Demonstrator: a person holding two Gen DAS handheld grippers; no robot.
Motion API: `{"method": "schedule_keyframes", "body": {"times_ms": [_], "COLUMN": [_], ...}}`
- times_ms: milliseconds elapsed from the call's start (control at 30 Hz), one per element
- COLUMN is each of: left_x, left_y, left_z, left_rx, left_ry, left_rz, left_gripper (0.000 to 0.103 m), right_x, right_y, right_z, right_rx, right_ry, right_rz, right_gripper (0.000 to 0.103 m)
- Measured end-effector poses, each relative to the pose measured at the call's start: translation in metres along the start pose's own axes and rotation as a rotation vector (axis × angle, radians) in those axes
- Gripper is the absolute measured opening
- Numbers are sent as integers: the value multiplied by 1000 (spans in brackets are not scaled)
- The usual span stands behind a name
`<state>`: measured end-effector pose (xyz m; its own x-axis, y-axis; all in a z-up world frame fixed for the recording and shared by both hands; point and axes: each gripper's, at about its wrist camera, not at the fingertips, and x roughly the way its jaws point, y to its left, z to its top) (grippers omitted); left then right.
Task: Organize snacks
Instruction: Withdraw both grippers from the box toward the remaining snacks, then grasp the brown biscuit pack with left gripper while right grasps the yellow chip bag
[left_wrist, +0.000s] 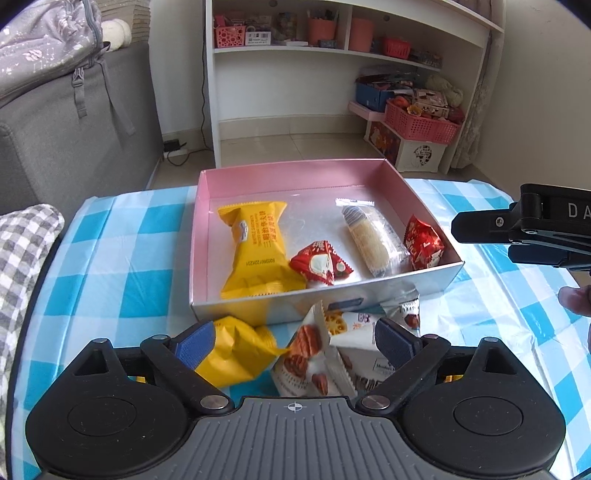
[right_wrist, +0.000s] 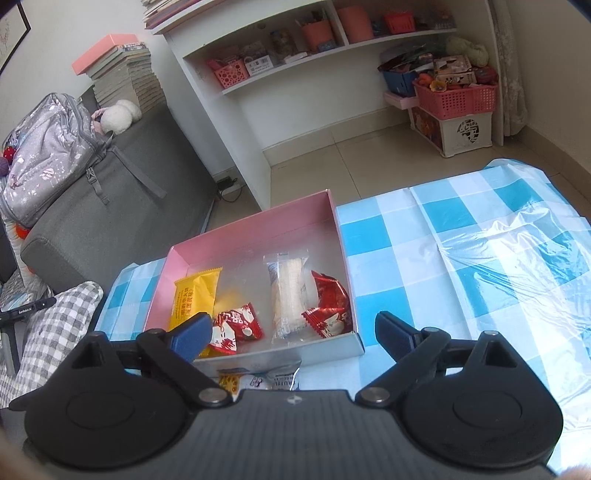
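Observation:
A box with a pink inside (left_wrist: 295, 177) stands on the checked tablecloth. It holds a yellow packet (left_wrist: 255, 247), a small red sweet (left_wrist: 319, 264), a long clear-wrapped cracker (left_wrist: 369, 240) and a red packet (left_wrist: 423, 242). In front of its near wall lie a second yellow packet (left_wrist: 232, 350) and several white snack packets (left_wrist: 332, 350). My left gripper (left_wrist: 295, 339) hovers open over these loose packets, pads not pressing on them. My right gripper (right_wrist: 293, 332) is open above the box's near right corner (right_wrist: 356, 334), with nothing gripped. Its black body (left_wrist: 517, 232) shows right of the box.
The blue-and-white tablecloth (right_wrist: 461, 240) stretches to the right of the box, with clear plastic over it. Grey checked fabric (left_wrist: 22, 258) lies at the table's left edge. Beyond are a grey sofa with a bag (right_wrist: 51, 155) and a white shelf unit (left_wrist: 332, 55) with pink baskets.

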<state>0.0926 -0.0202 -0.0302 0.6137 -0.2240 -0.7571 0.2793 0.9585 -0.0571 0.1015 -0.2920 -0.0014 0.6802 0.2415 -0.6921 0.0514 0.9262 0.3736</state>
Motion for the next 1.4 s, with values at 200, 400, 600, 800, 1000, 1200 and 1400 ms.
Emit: {"method": "schedule_keyframes", "body": {"times_ms": [200,400,600,800,1000,1200,1400], "left_x": [-14,-25,-25,-23,-12,-6,3], "left_y": [10,18,23,14,3,-10,-15], "left_z": [-18,-40,-58,-73,-80,-83,-85], "left_rx": [-29,-7,11,85,128,177,194], "left_ry": [21,10,9,-9,16,40,86], "left_rz": [-15,-21,-39,-91,-159,-183,-180], "left_gripper": [96,96,96,96,93,79,54], "right_x": [-10,-23,-24,-15,0,10,20], "right_y": [4,4,3,-9,-25,-26,-14], "right_z": [-14,-30,-50,-65,-70,-69,-71], "right_rx": [-87,-151,-216,-239,-147,-89,-104], "right_ry": [30,48,99,169,250,270,283], "right_rz": [-44,-63,-80,-127,-171,-177,-185], "right_gripper": [97,98,98,98,96,94,92]}}
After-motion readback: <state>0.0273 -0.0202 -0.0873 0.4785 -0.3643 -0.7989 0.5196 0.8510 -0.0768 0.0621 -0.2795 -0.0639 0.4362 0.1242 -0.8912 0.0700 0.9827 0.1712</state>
